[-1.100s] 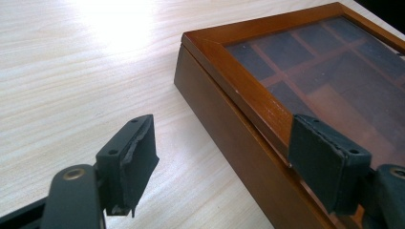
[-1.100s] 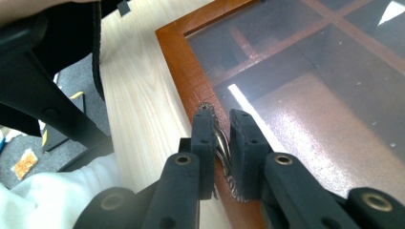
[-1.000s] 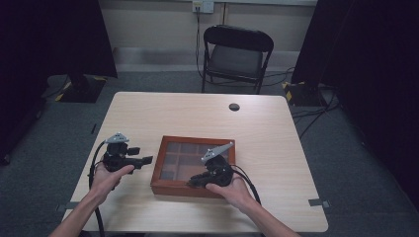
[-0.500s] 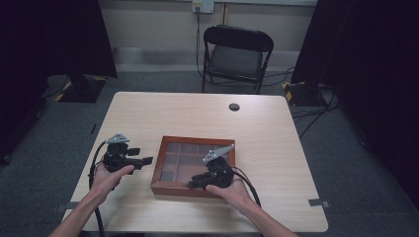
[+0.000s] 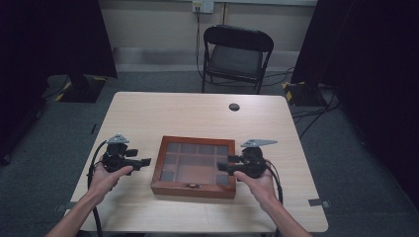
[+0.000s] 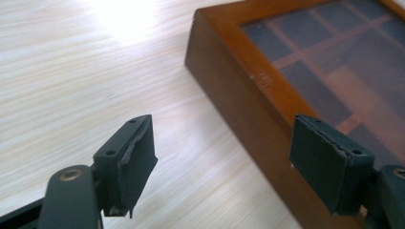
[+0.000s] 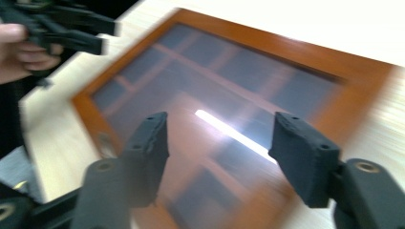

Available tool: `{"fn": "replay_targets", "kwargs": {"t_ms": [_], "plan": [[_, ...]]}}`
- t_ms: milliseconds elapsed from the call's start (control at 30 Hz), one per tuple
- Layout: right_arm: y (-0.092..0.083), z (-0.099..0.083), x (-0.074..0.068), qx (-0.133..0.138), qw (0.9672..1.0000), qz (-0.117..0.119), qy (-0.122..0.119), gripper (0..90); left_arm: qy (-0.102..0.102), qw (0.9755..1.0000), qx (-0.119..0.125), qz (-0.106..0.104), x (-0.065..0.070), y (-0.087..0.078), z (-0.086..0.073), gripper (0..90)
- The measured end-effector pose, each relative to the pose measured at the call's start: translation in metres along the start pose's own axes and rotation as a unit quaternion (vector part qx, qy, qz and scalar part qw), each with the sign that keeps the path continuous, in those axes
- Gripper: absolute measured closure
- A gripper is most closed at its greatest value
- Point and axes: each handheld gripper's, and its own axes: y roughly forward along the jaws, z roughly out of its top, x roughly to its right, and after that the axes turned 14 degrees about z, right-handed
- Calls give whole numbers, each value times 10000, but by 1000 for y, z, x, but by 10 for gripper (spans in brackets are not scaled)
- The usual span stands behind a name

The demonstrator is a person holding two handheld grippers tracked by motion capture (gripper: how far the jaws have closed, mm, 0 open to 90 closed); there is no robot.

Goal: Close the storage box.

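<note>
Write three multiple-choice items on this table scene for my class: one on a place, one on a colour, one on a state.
1. Where does the wooden box lie?
A. between the two tools
B. on the chair
C. at the table's far edge

2. What colour is the box's frame?
A. white
B. reddish brown
C. green

3. How is the box's glass lid?
A. removed
B. propped open
C. closed

Answers:
1 A, the left tool and right tool flank it.
2 B, the frame shows reddish brown in the left gripper view.
3 C, the lid lies flat on the box.
</note>
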Motion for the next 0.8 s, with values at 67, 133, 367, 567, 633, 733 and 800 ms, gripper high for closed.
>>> {"fn": "replay_targets", "kwargs": {"t_ms": [67,133,367,567,633,733,800], "plan": [[-13,-5,9,70,9995,-296,96,326,45,9999,-89,55,-3,1,-3,229],[-26,-12,21,107,9979,-583,244,271,39,9998,-162,95,-7,1,-7,216],[-57,-40,65,-107,9861,-1461,788,150,-27,9966,-662,482,-24,10,-18,183],[-57,-60,87,-534,9648,-2223,1300,153,310,9921,-747,956,-22,18,-25,170],[-51,-62,89,-699,9579,-2508,1212,139,485,9901,-677,1130,-18,22,-30,169],[-42,-65,88,-724,9492,-2949,824,114,385,9917,-473,1129,-14,30,-36,114],[-39,-72,90,-473,9516,-2972,625,28,287,9915,-340,1222,-15,34,-41,15]]}}
